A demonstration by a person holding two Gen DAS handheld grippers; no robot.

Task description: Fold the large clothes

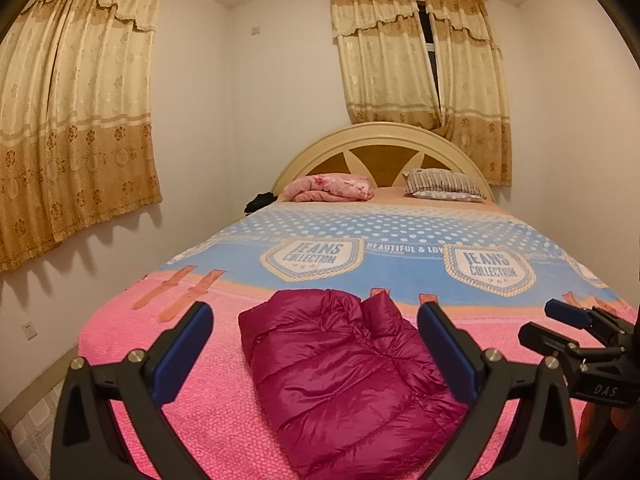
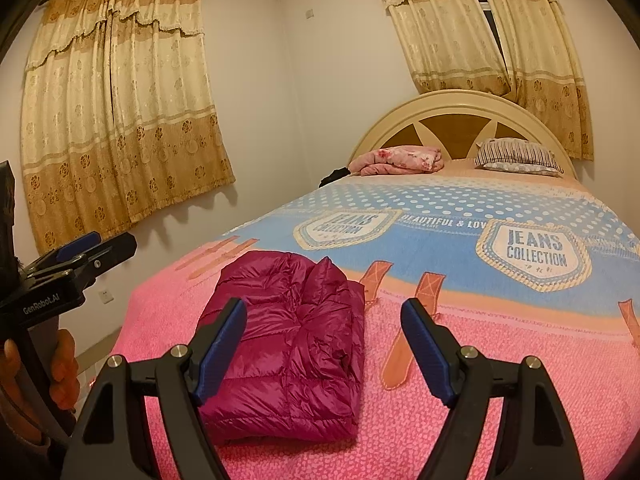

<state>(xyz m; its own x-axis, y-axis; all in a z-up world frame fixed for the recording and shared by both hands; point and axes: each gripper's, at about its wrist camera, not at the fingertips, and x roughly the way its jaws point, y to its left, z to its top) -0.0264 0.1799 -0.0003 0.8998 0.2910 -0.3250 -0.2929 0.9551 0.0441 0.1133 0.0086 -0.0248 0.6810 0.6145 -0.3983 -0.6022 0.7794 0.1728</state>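
Magenta quilted down jacket [image 1: 344, 372] lies folded into a compact bundle on the pink bedspread [image 1: 192, 400]. Left gripper [image 1: 316, 356] and right gripper [image 2: 324, 348] hover released, empty. Folding appears complete.

one jacket [image 1: 344, 376], one pillow [image 1: 444, 186] (striped), two grippers [image 1: 316, 350]

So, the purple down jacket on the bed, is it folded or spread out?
Folded. The jacket lies as a compact rectangular bundle on the pink blanket, with no sleeves sticking out.
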